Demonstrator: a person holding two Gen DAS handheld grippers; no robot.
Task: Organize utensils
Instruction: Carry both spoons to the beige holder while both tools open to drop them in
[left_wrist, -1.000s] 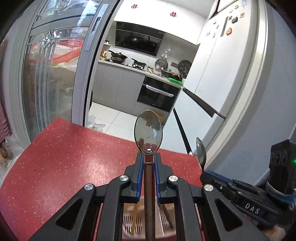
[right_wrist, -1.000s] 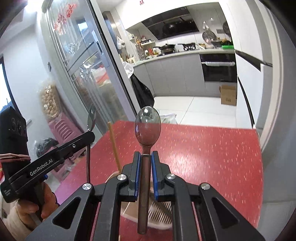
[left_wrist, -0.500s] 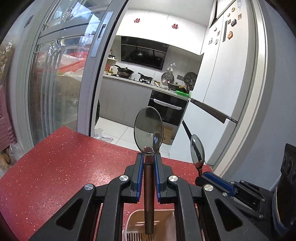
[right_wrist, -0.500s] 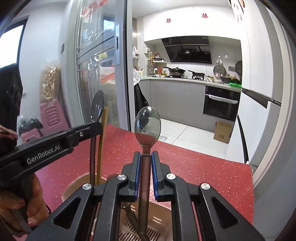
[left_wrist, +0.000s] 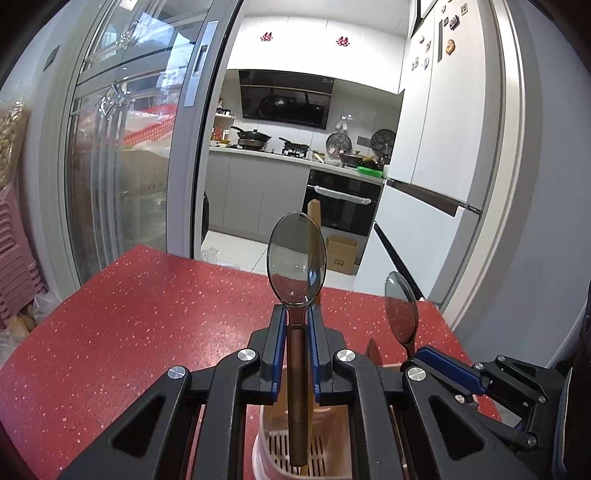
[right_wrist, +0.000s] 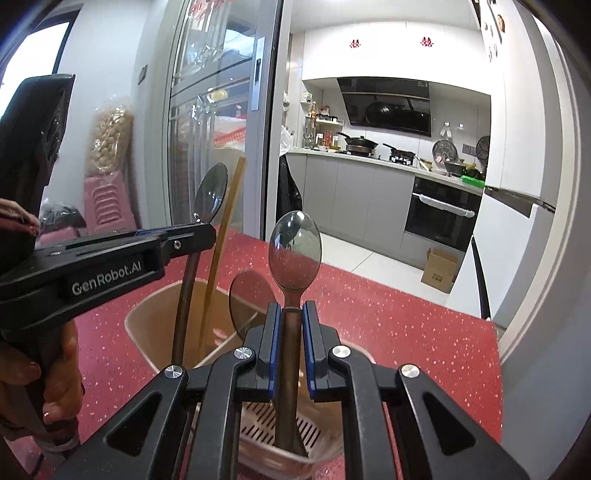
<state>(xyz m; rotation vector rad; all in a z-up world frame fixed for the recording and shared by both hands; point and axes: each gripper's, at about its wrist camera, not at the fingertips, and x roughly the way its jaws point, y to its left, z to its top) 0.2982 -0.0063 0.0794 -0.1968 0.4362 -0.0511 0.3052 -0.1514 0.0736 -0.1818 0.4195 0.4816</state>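
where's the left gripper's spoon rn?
Clamped upright in the left gripper, the spoon has its handle down in the holder, beside the chopstick.

Left hand-held gripper (left_wrist: 295, 326) — clamped on upright spoon (left_wrist: 296, 258), handle down in pink utensil holder (left_wrist: 275, 448) on red surface (left_wrist: 129, 325); right hand-held gripper (left_wrist: 437, 363) grips second spoon (left_wrist: 400, 306).

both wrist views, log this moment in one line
left gripper: shut on spoon | right gripper: shut on second spoon | both handles down over holder
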